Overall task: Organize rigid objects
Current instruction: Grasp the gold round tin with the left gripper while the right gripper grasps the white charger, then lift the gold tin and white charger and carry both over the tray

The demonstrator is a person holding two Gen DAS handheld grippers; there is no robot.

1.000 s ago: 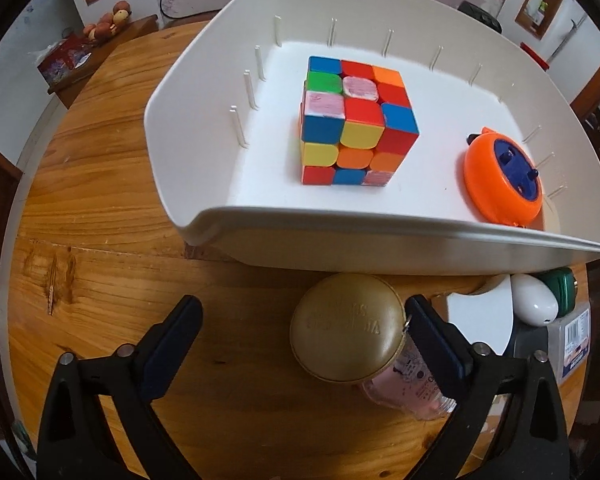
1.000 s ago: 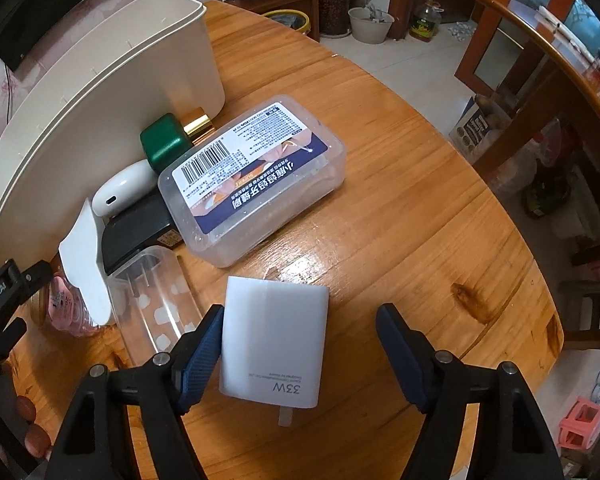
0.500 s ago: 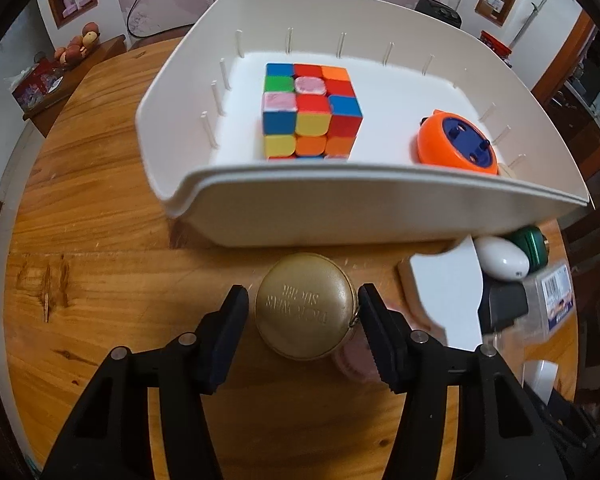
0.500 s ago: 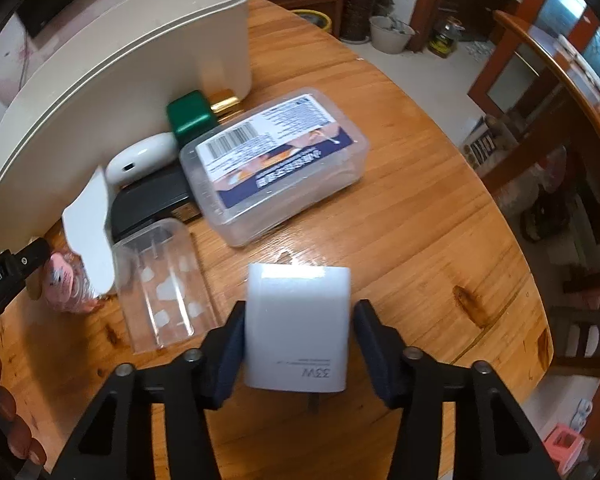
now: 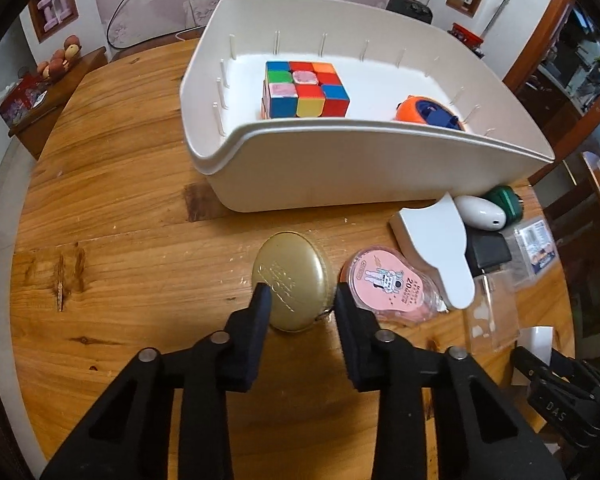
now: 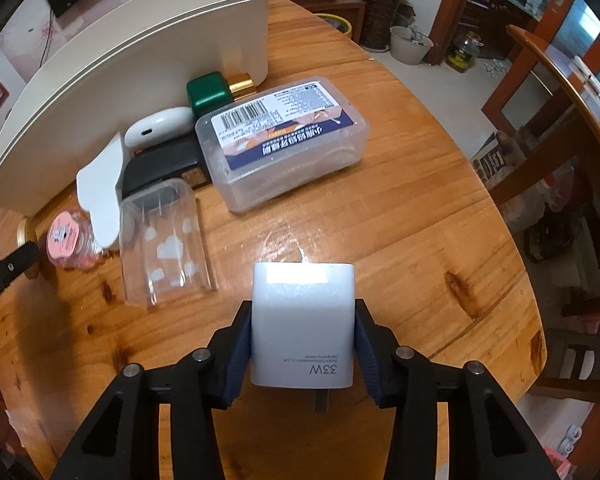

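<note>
My left gripper [image 5: 300, 300] is shut on a round gold tin [image 5: 293, 280] and holds it near the wooden table [image 5: 120, 240], in front of the white bin [image 5: 320, 168]. The bin holds a colour cube [image 5: 305, 90] and an orange round gadget [image 5: 428, 111]. My right gripper [image 6: 303, 320] is shut on a white 33W charger [image 6: 302, 322] with its prongs pointing toward the camera. The bin's outer wall also shows in the right wrist view [image 6: 120, 52].
Beside the bin lie a pink sticker case [image 5: 392, 284], a white curved piece [image 5: 440, 240], a white earbud case [image 6: 158, 130], a green box [image 6: 208, 90], a black block [image 6: 160, 166], a clear labelled box [image 6: 284, 140] and a clear cover [image 6: 164, 240]. Chairs stand right of the table.
Both grippers have closed: the left on the gold tin, the right on the white charger. Both have pulled back from the bin and the clutter, carrying their objects.
</note>
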